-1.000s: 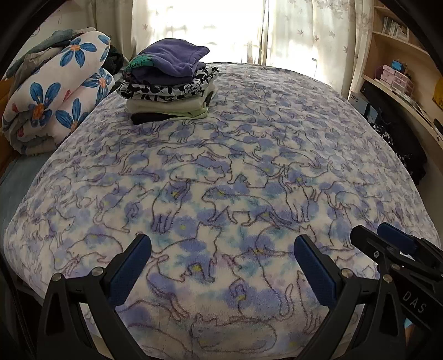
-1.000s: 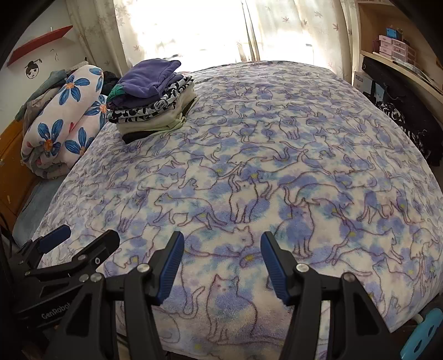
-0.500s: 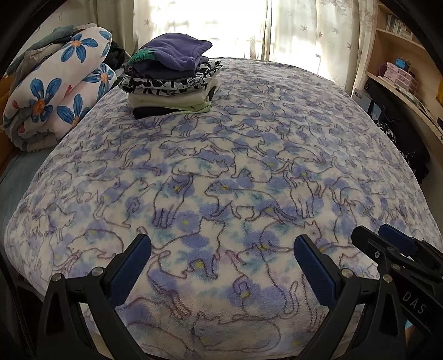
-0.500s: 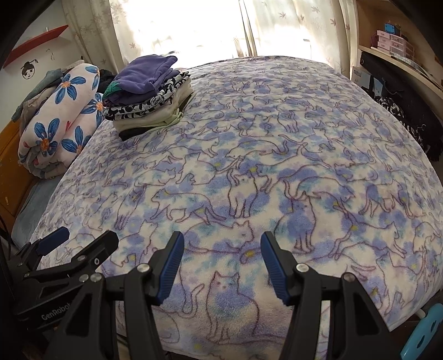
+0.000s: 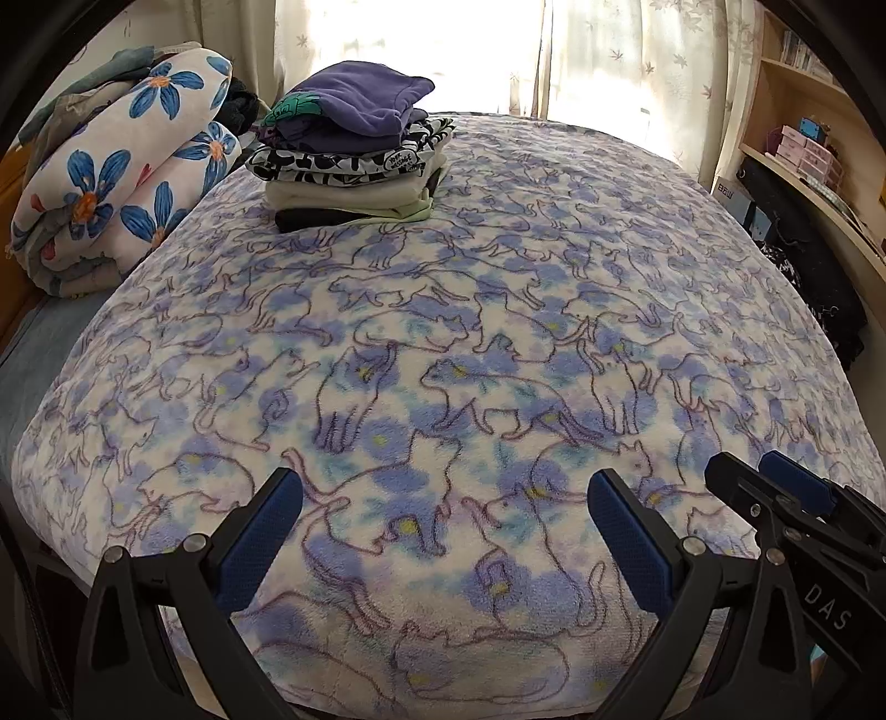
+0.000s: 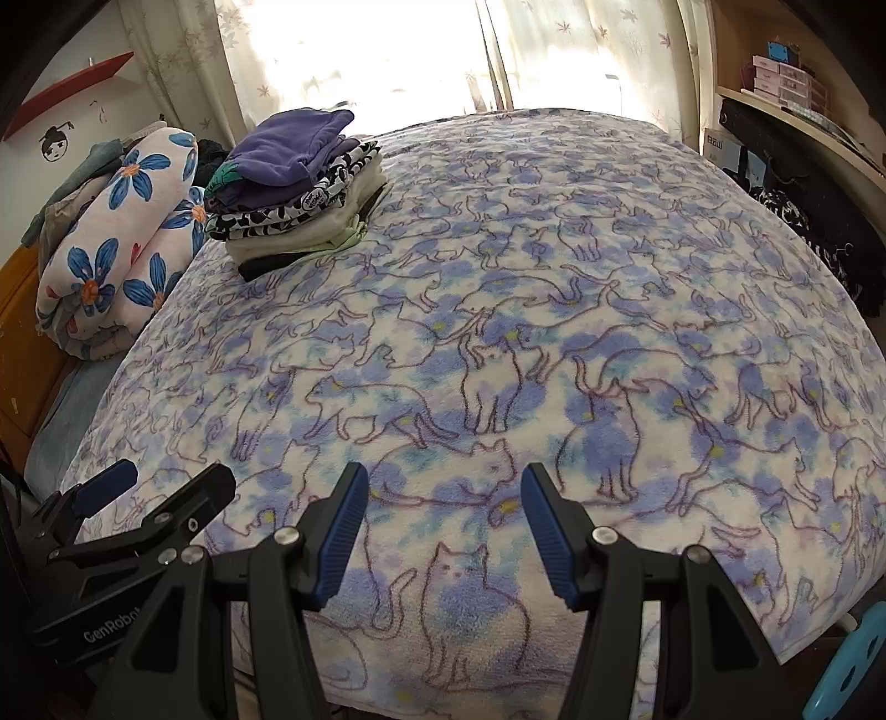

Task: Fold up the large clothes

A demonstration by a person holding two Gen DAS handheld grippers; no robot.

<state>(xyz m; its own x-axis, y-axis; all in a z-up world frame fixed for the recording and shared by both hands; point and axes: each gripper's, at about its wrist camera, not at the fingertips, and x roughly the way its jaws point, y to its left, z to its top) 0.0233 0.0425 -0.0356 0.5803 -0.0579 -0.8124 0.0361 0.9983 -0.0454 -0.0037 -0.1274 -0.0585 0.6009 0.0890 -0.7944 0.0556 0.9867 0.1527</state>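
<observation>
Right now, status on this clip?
Left gripper and right gripper: jaws open, empty. Folded clothes stack at far left of cat blanket. Nothing in the way.

Both cameras looked down from the foot of the bed [image 5: 443, 332] toward the window [image 6: 387, 50], low and near its edge. The left view stood further left. Both shared the clothes pile [image 5: 354, 149] and each saw the other gripper [image 5: 797, 493].

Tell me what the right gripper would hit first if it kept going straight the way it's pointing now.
Probably the cat-print fleece blanket covering the bed. The right gripper is open, holds nothing and angles down at bare blanket; nothing lies between. The stack of folded clothes sits far off to the left, outside that line.
</observation>
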